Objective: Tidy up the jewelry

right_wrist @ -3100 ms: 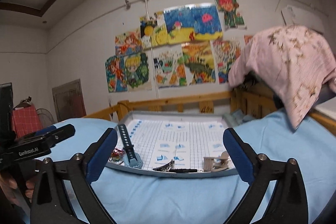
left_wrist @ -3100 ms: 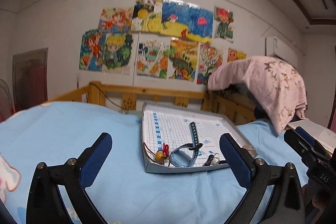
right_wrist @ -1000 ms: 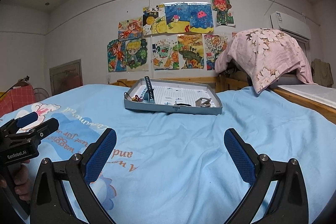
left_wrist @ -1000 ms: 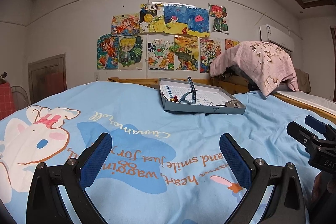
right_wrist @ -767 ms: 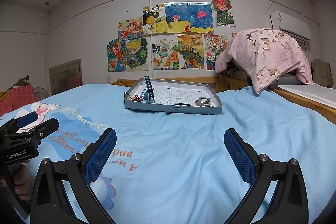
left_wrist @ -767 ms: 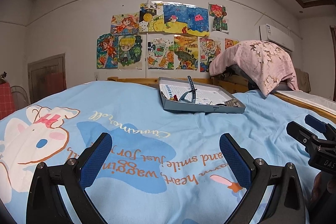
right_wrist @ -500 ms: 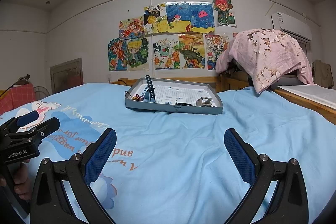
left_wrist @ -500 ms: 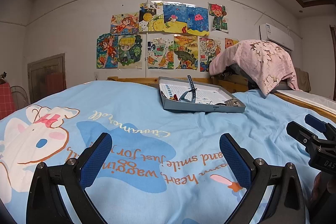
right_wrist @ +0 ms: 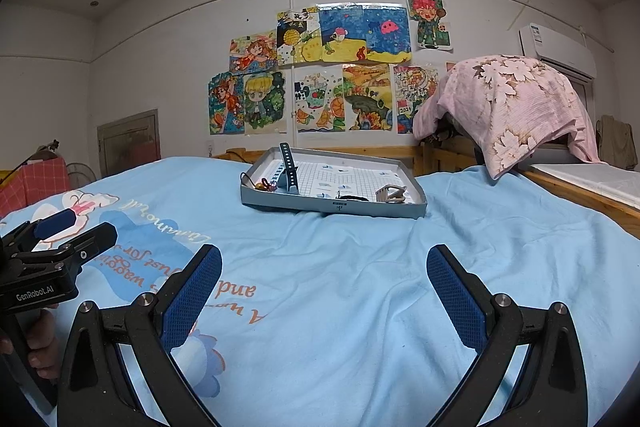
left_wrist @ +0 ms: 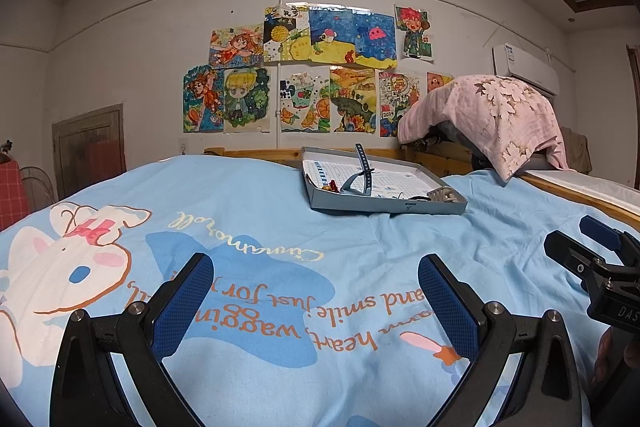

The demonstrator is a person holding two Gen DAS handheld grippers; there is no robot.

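Note:
A shallow grey tray (left_wrist: 384, 205) (right_wrist: 332, 206) lies far ahead on the light blue bedspread. Inside it a blue watch band (left_wrist: 362, 173) (right_wrist: 289, 169) stands up on its strap, with small red and yellow beads (left_wrist: 331, 185) (right_wrist: 265, 185) beside it, a dark clip (right_wrist: 352, 197) and a pale hair claw (left_wrist: 442, 194) (right_wrist: 390, 194) at the tray's right end. My left gripper (left_wrist: 316, 291) is open over the printed bedspread, well short of the tray. My right gripper (right_wrist: 324, 281) is open too, with nothing between its fingers.
The bedspread (left_wrist: 240, 227) carries a cartoon rabbit print and lettering. A wooden bed rail (right_wrist: 360, 151) runs behind the tray below a wall of drawings. A pink floral cloth (right_wrist: 508, 107) drapes over something at the right. A hand (right_wrist: 40, 343) holds the left gripper's handle.
Both grippers have drawn well back from the tray, which was close in front three seconds ago. Over the last second they have barely moved, and both stay open.

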